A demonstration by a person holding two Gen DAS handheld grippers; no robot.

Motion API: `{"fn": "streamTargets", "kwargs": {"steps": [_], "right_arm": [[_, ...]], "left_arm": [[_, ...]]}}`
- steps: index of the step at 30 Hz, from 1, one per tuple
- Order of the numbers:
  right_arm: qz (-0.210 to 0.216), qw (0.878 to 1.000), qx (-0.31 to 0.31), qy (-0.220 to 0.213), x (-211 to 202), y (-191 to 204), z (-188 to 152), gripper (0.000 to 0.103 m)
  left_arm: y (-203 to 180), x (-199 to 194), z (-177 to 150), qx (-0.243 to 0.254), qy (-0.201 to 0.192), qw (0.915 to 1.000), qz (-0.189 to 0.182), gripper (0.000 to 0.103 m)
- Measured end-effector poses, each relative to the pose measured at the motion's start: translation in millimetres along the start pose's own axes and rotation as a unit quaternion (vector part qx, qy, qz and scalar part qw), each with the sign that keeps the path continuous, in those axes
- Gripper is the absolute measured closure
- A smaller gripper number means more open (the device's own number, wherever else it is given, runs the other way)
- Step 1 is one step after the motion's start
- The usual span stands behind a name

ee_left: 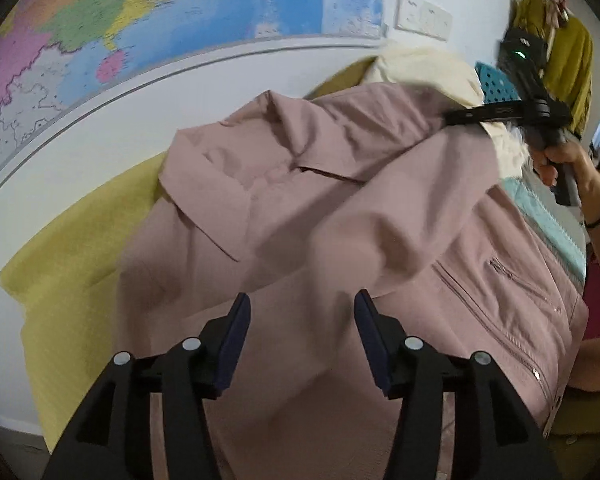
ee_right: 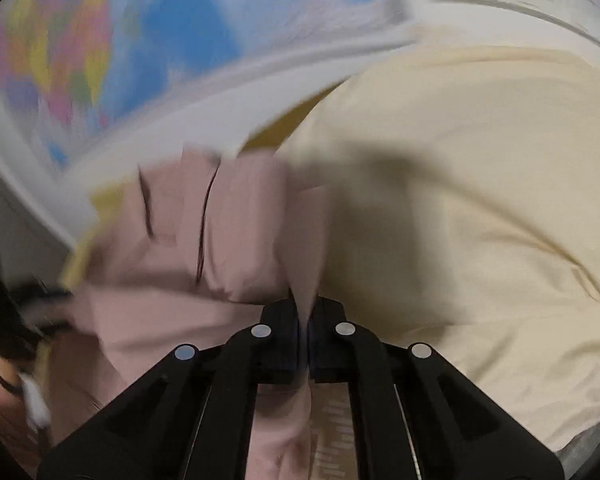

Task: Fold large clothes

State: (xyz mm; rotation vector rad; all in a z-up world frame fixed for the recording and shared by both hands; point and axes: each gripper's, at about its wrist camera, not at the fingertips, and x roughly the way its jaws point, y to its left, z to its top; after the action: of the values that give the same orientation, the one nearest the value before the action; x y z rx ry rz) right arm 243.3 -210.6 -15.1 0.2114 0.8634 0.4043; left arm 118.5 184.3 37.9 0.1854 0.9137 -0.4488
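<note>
— Where was the jacket (ee_left: pixel 340 216) when you looked?

— Spread over the yellow cloth (ee_left: pixel 72 264) on the bed, collar toward the wall with the map (ee_left: pixel 140 12), zipped pocket on the side nearest the person. One sleeve was lifted off the pile and stretched toward the right.

— Lifted by what?

— The right gripper (ee_right: pixel 307 320). Its jaws were clenched on a pinch of pink fabric (its own camera was badly blurred, but the cloth plainly ran between the pads). A hand (ee_left: pixel 560 168) held its handle.

— And the other one?

— The left gripper (ee_left: pixel 302 336) hung over the jacket's lower half with its jaws apart, nothing between them, the pads (ee_left: pixel 236 344) clear of the fabric.

— Anything else on the bed?

— A cream garment (ee_right: pixel 480 200) lay just beyond the jacket, touching it at the sleeve.
</note>
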Motion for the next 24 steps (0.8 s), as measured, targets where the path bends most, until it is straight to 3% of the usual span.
{"fn": "streamTargets", "kwargs": {"steps": [6,9,11,13,16,17,19,20,22,24], "right_arm": [[0.011,0.997,0.074,0.023,24.0,-34.7,-6.1,0.101],[0.021,0.996,0.08,0.016,21.4,-37.1,-8.8,0.101],[0.018,0.997,0.071,0.016,21.6,-32.7,-8.9,0.101],[0.021,0.997,0.066,0.016,19.6,-29.4,-8.7,0.101],[0.025,0.998,0.063,0.016,19.1,-28.3,-8.9,0.1],[0.026,0.998,0.063,0.017,18.7,-29.2,-8.9,0.1],[0.028,0.997,0.067,0.018,20.2,-28.8,-9.3,0.1],[0.029,0.997,0.068,0.019,19.5,-29.0,-9.8,0.1],[0.029,0.997,0.067,0.019,17.7,-29.3,-10.5,0.1],[0.031,0.997,0.066,0.02,16.9,-26.6,-9.9,0.1]], "left_arm": [[21.1,20.3,3.4,-0.015,0.027,0.9992,-0.023,0.043],[23.6,4.6,-1.4,-0.009,-0.001,0.9968,-0.079,0.043],[18.5,-12.5,-6.8,0.01,-0.031,0.9953,-0.092,0.039],[8.6,-21.0,-12.7,0.036,-0.041,0.9943,-0.092,0.033],[-11.4,-5.4,-18.3,0.075,0.002,0.9951,-0.063,0.034],[-17.4,10.2,-21.1,0.089,0.034,0.9943,-0.046,0.037],[-22.0,31.2,-25.4,0.098,0.074,0.9922,-0.024,0.06],[-19.4,40.1,-26.5,0.095,0.089,0.9913,-0.017,0.066],[-13.1,44.7,-25.2,0.08,0.098,0.9917,-0.023,0.097],[-5.4,41.0,-18.6,0.056,0.097,0.9933,-0.031,0.099]]}}
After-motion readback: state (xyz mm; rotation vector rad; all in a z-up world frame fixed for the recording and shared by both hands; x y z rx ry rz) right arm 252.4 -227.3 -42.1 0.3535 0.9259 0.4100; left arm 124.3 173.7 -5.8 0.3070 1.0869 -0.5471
